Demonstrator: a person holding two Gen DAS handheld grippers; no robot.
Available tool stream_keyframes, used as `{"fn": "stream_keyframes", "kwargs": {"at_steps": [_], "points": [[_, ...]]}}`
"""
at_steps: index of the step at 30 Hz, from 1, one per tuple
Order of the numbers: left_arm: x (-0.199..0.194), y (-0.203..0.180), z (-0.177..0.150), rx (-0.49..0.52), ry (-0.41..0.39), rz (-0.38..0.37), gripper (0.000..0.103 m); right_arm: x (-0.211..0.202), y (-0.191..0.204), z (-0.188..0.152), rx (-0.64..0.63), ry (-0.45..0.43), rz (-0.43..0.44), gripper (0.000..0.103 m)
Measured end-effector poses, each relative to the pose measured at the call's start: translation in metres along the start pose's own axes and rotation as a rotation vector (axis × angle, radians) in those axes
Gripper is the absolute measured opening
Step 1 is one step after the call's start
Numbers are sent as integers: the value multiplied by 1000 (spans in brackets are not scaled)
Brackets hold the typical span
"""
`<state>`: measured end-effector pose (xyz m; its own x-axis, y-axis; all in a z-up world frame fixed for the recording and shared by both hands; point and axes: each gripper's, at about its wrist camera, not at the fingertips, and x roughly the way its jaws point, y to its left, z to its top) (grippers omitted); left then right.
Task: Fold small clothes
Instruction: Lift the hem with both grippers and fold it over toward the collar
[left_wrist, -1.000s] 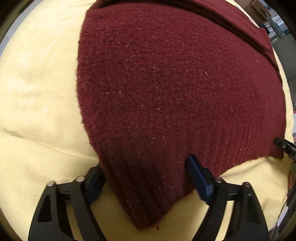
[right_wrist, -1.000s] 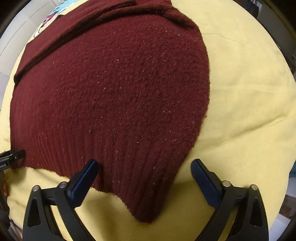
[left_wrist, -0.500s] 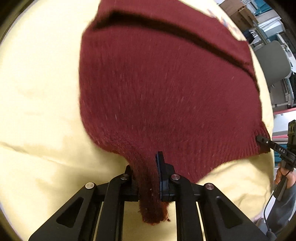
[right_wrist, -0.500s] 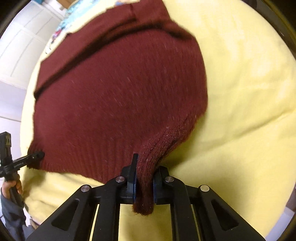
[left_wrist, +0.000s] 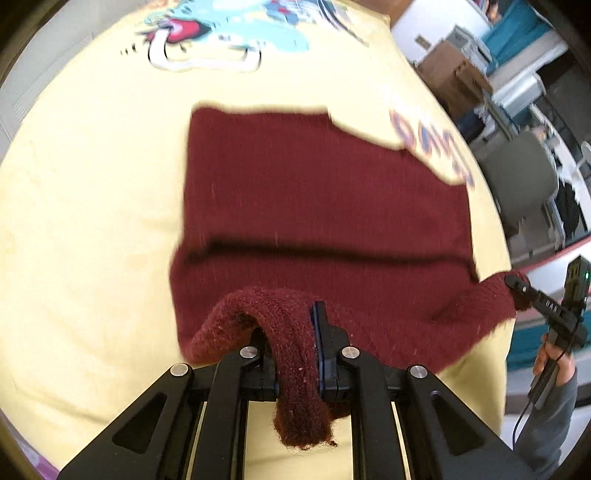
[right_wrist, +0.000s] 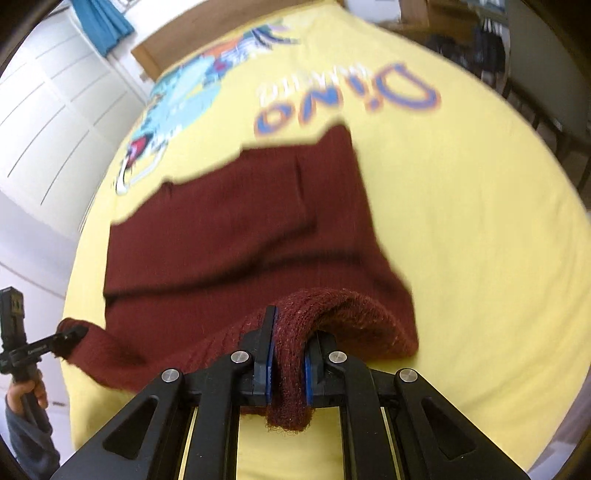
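Observation:
A dark red knitted sweater (left_wrist: 317, 192) lies on a yellow bedspread (left_wrist: 92, 221); it also shows in the right wrist view (right_wrist: 243, 229). My left gripper (left_wrist: 295, 347) is shut on the left corner of its ribbed hem and holds it lifted. My right gripper (right_wrist: 288, 350) is shut on the right hem corner, also lifted. The hem hangs between the two grippers above the rest of the sweater. The right gripper shows at the far right of the left wrist view (left_wrist: 517, 288), and the left gripper at the far left of the right wrist view (right_wrist: 70, 336).
The bedspread (right_wrist: 461, 221) carries a dinosaur print (right_wrist: 177, 99) and blue "Dino" lettering (right_wrist: 347, 99) beyond the sweater. White cupboard doors (right_wrist: 48, 110) stand to the left. A grey chair (left_wrist: 517, 173) and boxes (left_wrist: 454, 77) stand past the bed's right edge.
Both grippers closed on the hem corners a second ago and have since lifted them up and back. The sweater's lower part now rises off the bed and more bedspread shows.

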<state>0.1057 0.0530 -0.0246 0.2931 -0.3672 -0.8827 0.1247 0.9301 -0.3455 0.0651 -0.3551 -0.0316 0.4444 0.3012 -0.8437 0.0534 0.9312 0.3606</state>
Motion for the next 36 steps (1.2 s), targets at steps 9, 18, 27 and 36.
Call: {"fn": "stream_keyframes", "kwargs": {"at_steps": [9, 18, 27, 36], "points": [[5, 15, 99, 1, -67, 54, 11, 9, 15, 105, -12, -97, -38, 11], [65, 35, 150, 10, 1, 168, 11, 85, 17, 155, -9, 27, -127, 11], [97, 31, 138, 73, -6, 295, 22, 124, 10, 149, -15, 79, -172, 22], [48, 4, 135, 135, -169, 302, 96, 88, 21, 142, -72, -32, -201, 86]]}}
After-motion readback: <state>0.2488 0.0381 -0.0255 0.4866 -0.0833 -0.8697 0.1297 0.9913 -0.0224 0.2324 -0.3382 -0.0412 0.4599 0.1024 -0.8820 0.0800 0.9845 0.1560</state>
